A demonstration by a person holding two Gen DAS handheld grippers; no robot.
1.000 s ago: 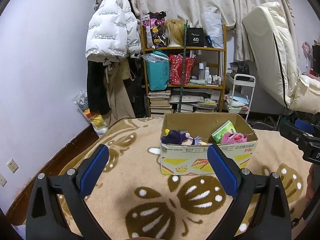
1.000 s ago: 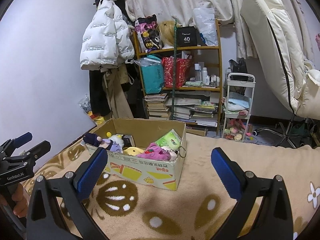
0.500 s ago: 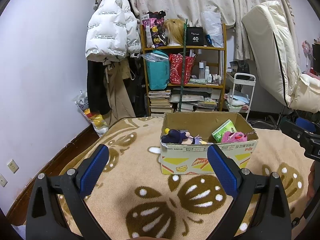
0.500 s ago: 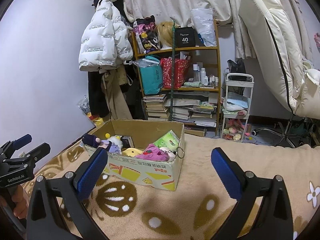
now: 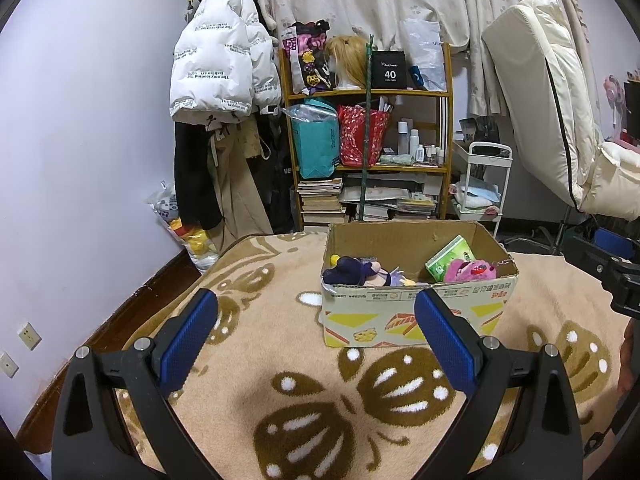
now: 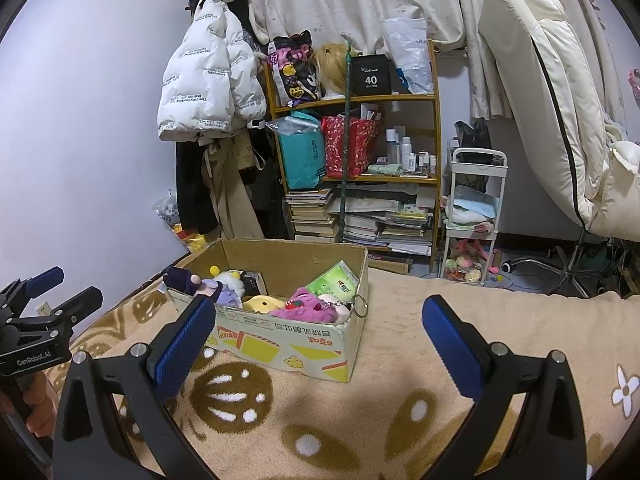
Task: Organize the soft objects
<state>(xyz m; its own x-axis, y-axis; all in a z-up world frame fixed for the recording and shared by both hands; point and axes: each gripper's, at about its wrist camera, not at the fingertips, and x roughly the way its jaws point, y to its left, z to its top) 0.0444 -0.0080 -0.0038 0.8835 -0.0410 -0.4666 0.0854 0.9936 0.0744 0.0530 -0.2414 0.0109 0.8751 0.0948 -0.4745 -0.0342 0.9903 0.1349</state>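
Observation:
An open cardboard box stands on a tan patterned blanket. It holds soft toys: a dark purple doll, a pink plush, a yellow plush and a green tissue pack. My left gripper is open and empty, short of the box. My right gripper is open and empty, in front of the box's right corner. Each gripper shows at the edge of the other's view.
A wooden shelf with bags and books stands behind the box. A white jacket hangs at the left wall. A white cart and a cream chair stand at the right.
Both grippers stay open and empty. The views have shifted only slightly; the box and toys have not moved.

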